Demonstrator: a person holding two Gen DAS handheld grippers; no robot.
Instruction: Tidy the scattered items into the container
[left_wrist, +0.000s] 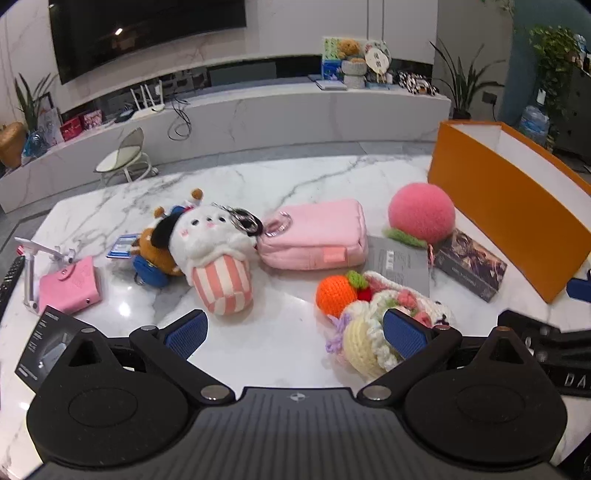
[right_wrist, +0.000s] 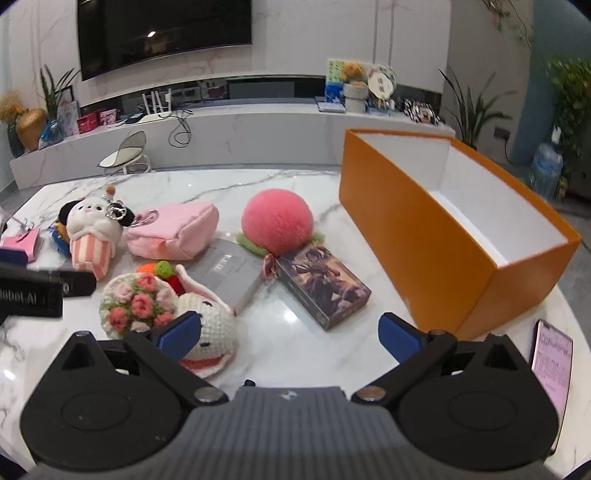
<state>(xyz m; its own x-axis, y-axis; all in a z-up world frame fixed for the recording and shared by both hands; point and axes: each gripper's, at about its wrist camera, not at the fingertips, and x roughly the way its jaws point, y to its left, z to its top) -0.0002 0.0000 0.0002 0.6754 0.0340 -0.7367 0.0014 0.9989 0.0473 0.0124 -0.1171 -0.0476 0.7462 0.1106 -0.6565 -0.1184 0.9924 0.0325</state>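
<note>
Nearest the lens in each wrist view are the tool's own fingers: the left gripper (left_wrist: 295, 334) has its blue-padded fingers (left_wrist: 186, 330) spread as wide as they go with nothing between them but bare marble, and the right gripper (right_wrist: 290, 334) stands just as wide and equally empty.

The white marble counter (right_wrist: 288, 184) carries everything. Largest on it is the orange box (right_wrist: 417, 236), open-topped with a white, empty inside, standing at the right side. Next in size, the pink zip pouch (left_wrist: 314, 236) lies near the middle, touching the popcorn-cup plush (left_wrist: 216, 254), which lies on its side with a metal key ring at its head; a brown plush toy (left_wrist: 155, 254) lies just beside it on the left. The round pink plush peach (right_wrist: 277, 221) sits between the pouch and the box, its green leaves touching a dark printed card box (right_wrist: 321, 288). A grey booklet (right_wrist: 232, 273) lies flat beside that. The crocheted rabbit with flowers (right_wrist: 162, 310) is close under the right gripper's left finger, an orange crocheted fruit (left_wrist: 336, 293) against it. A small pink wallet (left_wrist: 72, 284) lies at the far left, and a phone (right_wrist: 552, 373) with a lit screen at the right edge.
</note>
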